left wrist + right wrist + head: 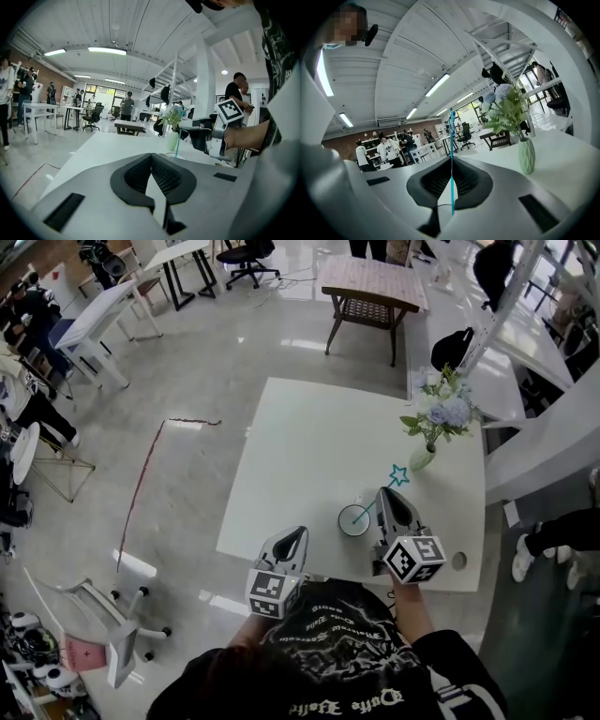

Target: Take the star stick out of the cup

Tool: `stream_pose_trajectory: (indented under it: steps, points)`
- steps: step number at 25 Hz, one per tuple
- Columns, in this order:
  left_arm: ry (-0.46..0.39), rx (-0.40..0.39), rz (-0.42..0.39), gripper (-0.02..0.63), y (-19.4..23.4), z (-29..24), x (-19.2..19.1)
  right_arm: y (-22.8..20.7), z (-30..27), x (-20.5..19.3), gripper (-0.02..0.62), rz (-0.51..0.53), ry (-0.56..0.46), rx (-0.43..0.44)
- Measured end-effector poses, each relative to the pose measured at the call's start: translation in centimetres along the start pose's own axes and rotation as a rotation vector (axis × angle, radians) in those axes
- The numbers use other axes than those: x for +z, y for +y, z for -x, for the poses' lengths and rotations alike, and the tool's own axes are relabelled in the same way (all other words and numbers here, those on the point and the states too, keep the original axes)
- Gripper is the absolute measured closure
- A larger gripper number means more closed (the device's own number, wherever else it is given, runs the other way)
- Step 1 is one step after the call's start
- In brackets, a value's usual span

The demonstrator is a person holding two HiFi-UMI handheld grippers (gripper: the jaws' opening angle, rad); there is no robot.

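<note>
Star stick — clamped in right tool, in cup

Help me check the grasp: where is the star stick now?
Head view, right half of the table: the star stick stands in the white cup, leaning toward the vase, pinched in the right gripper jaws.

I see the table as smooth, matt white, standing on a pale, glossy floor that mirrors the lights. On the table, the cup looks white and glazed, the vase pale green with a ribbed, satin skin, and the star stick thin teal plastic. The left gripper and right gripper wear matt grey plastic shells; the pads are black, finely ribbed rubber. Beyond the table, a side table shows brown wood.
</note>
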State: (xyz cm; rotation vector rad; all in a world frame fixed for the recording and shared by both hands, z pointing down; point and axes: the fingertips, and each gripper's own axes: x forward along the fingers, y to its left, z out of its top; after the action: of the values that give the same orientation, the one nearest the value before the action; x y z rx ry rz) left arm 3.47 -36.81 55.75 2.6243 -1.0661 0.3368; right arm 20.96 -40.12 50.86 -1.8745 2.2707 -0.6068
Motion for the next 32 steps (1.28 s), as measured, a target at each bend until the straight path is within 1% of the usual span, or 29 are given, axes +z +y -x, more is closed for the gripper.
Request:
stream_pose_trajectory:
  steps: [3,9,13,19,26,29,32]
  points:
    - [-0.002,-0.014,0.004,0.586,-0.3,0.0,0.0,0.9,0.7,1.8,0.584,0.035,-0.038,0.006]
    - [0.003,-0.062,-0.005,0.586,-1.7,-0.2,-0.1,2.0,2.7,4.5,0.584,0.081,-0.091,-0.009]
    - [0.007,-0.094,-0.011,0.586,-2.9,-0.6,-0.2,1.9,4.4,5.8,0.584,0.117,-0.128,-0.03]
    - [0.015,-0.156,-0.053,0.586,-5.0,-0.8,-0.4,1.0,7.4,5.9,0.584,0.176,-0.146,-0.099]
    - [0.008,-0.216,-0.055,0.586,-6.9,-1.4,-0.3,-1.5,11.3,5.2,0.584,0.233,-0.132,-0.214]
    - [0.006,-0.235,-0.056,0.586,-7.3,-1.3,-0.2,-2.1,12.8,5.1,0.584,0.243,-0.128,-0.247]
    - [0.0,-0.26,-0.055,0.586,-8.0,-1.2,0.0,-2.5,13.7,4.1,0.584,0.263,-0.108,-0.267]
